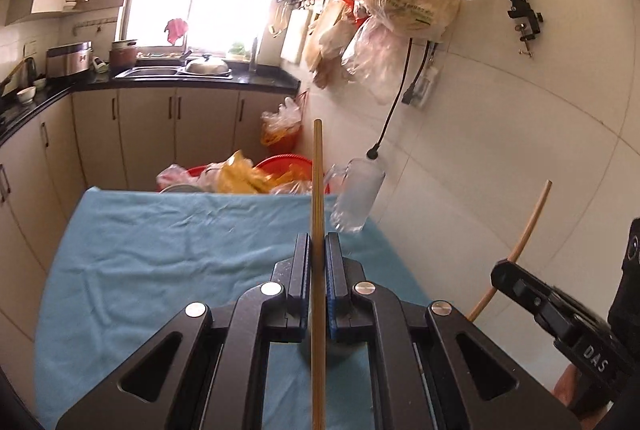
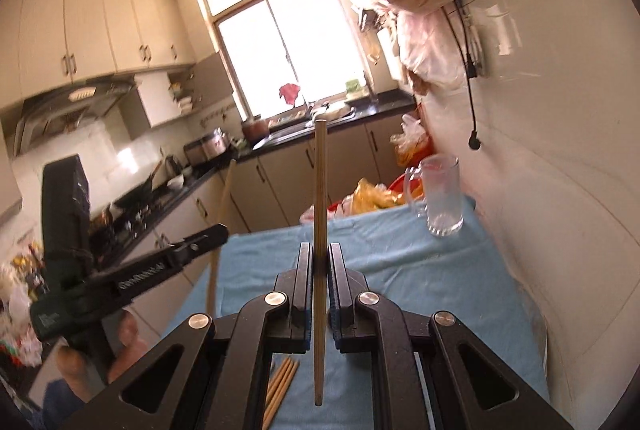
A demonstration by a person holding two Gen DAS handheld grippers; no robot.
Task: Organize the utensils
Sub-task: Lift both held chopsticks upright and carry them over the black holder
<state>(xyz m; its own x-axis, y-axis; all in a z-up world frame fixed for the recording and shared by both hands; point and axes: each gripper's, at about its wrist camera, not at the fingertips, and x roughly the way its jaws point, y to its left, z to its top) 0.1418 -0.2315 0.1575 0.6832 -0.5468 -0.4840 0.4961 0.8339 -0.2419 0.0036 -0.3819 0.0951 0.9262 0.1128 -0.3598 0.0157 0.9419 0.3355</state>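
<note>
My left gripper (image 1: 318, 250) is shut on a wooden chopstick (image 1: 318, 182) that stands upright between its pads, above the blue cloth (image 1: 160, 250). My right gripper (image 2: 320, 262) is shut on another upright chopstick (image 2: 320, 190). A clear glass mug (image 2: 440, 198) stands at the far right of the cloth by the wall; it also shows in the left wrist view (image 1: 358, 196). Several more chopsticks (image 2: 282, 386) lie on the cloth under my right gripper. The left wrist view shows my right gripper (image 1: 516, 278) with its chopstick (image 1: 528, 226) at the right; the right wrist view shows my left gripper (image 2: 216, 232) at the left.
A red basin (image 1: 288, 166) with plastic bags sits beyond the table's far edge. The tiled wall (image 1: 500, 130) runs close along the right, with hanging bags (image 1: 400, 2) and a dangling black cable (image 1: 390, 118). Kitchen counter and sink (image 1: 168, 72) lie at the back.
</note>
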